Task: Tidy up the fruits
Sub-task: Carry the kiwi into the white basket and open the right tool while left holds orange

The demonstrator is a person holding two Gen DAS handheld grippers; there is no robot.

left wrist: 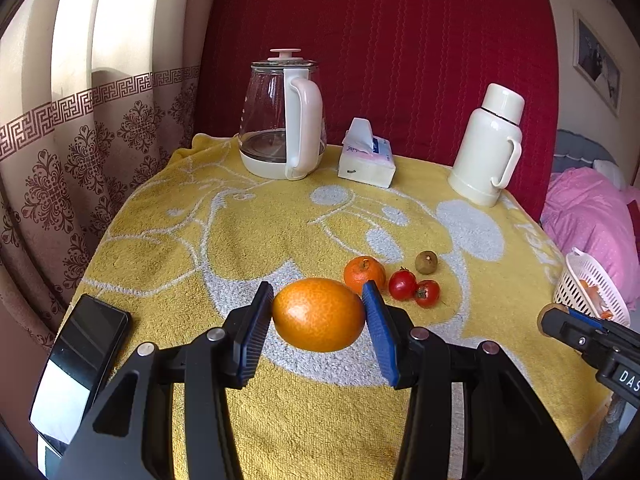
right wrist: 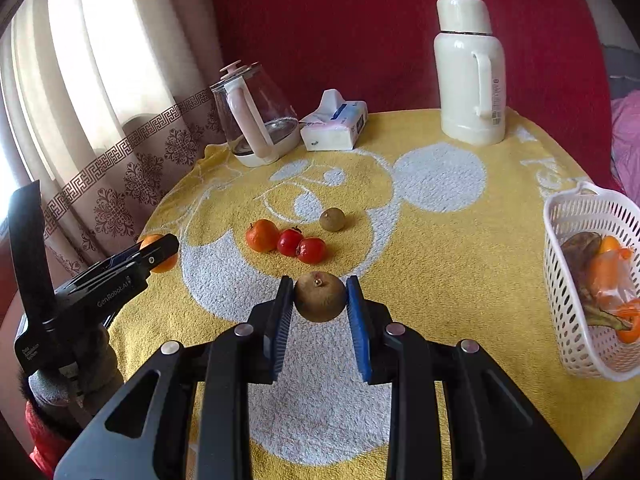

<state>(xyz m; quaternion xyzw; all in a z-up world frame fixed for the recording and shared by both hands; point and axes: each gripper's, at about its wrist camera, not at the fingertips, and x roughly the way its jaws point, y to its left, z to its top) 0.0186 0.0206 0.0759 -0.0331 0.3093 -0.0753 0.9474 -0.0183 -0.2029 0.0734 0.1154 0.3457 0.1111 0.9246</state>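
Left gripper point(left wrist: 318, 314), black frame with blue ribbed pads: jaws closed on a large smooth orange fruit point(left wrist: 319, 314), one pad pressed to each side, fruit above the yellow terry towel with a white cartoon pattern point(left wrist: 200, 240). Right gripper point(right wrist: 320, 298), same build: jaws clamped on a small round brown fruit with a stem nub point(right wrist: 320, 297), also over the towel.

On the towel just beyond the left gripper: a small dimpled tangerine point(left wrist: 364, 274), two small red fruits with dark calyxes point(left wrist: 414, 289) touching each other and sitting just beside the tangerine, and a second small brown round fruit point(left wrist: 426, 262) a little apart behind them.

White perforated plastic basket point(right wrist: 568, 280) at the towel's right edge; holds orange items and something dark, not clearly identifiable.

Back of table: glass kettle with pink handle and lid point(left wrist: 280, 120), soft tissue pack point(left wrist: 366, 158), cream thermos flask point(left wrist: 486, 146). Black smartphone point(left wrist: 80, 364) at the near left edge.
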